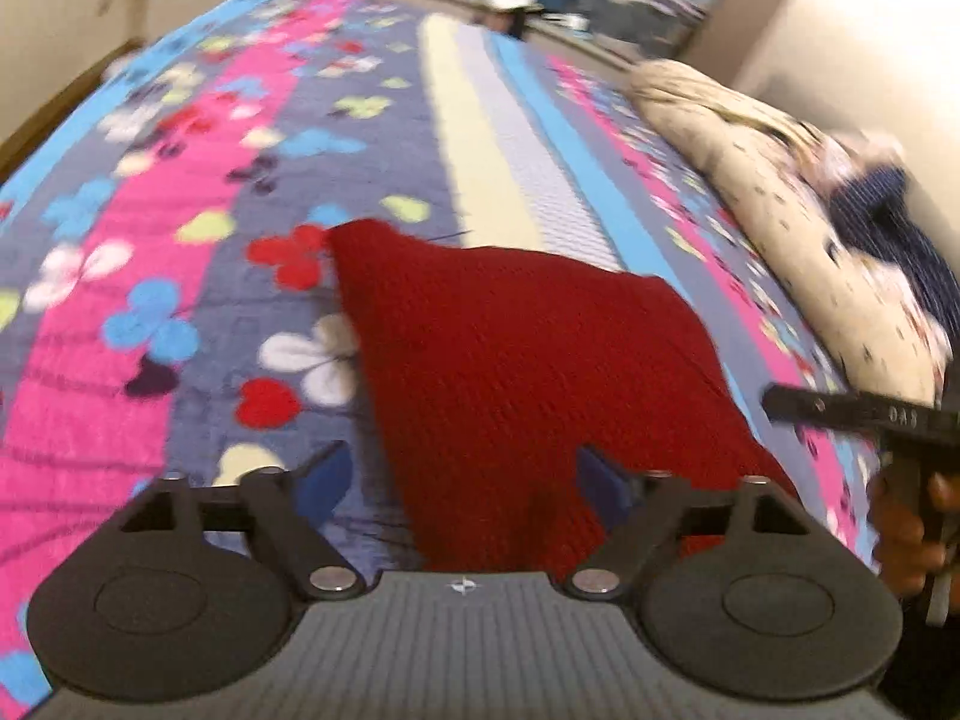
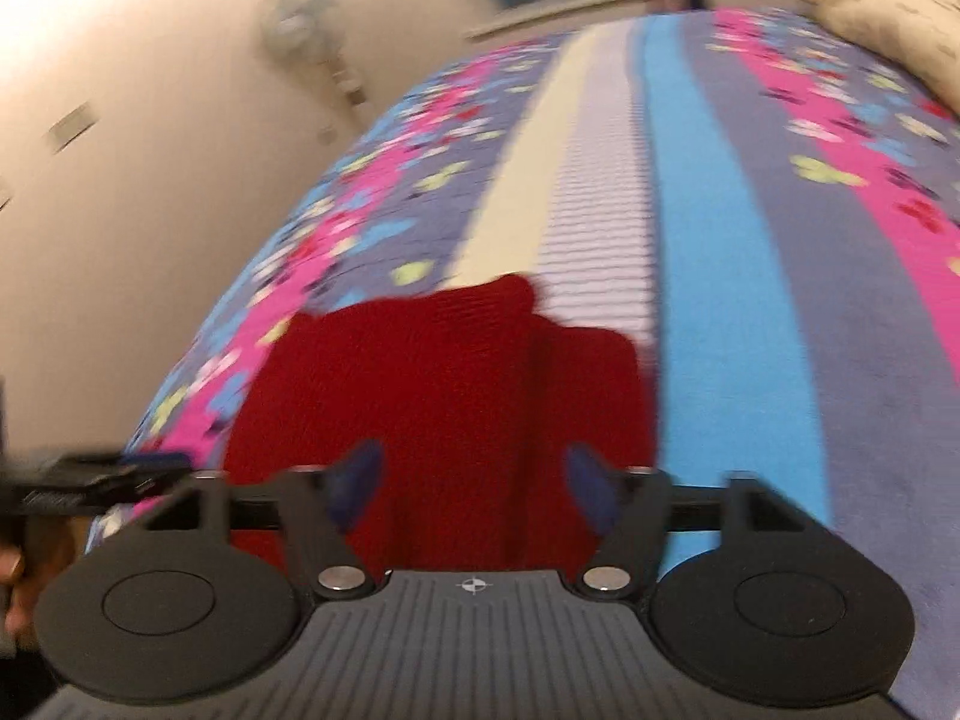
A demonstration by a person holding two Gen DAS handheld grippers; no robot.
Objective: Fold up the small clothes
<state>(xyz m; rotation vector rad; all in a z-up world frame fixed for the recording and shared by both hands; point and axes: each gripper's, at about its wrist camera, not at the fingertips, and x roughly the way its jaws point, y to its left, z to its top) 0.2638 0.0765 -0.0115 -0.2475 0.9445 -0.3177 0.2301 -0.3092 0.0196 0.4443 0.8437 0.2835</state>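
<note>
With both my left tongs [image 1: 459,480] and right tongs [image 2: 474,483] apart over the red knit garment [image 1: 516,360] on the bed [image 1: 180,240], I judge the next fold needs its near edge gripped.

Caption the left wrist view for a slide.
Open left gripper above a dark red knitted garment lying on a striped, flower-patterned bedspread.

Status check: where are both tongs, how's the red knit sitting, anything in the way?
Left tongs open, right tongs open, both empty over near edge. Red knit garment on the bedspread, partly folded. Cream pillow off to right, not blocking.
</note>
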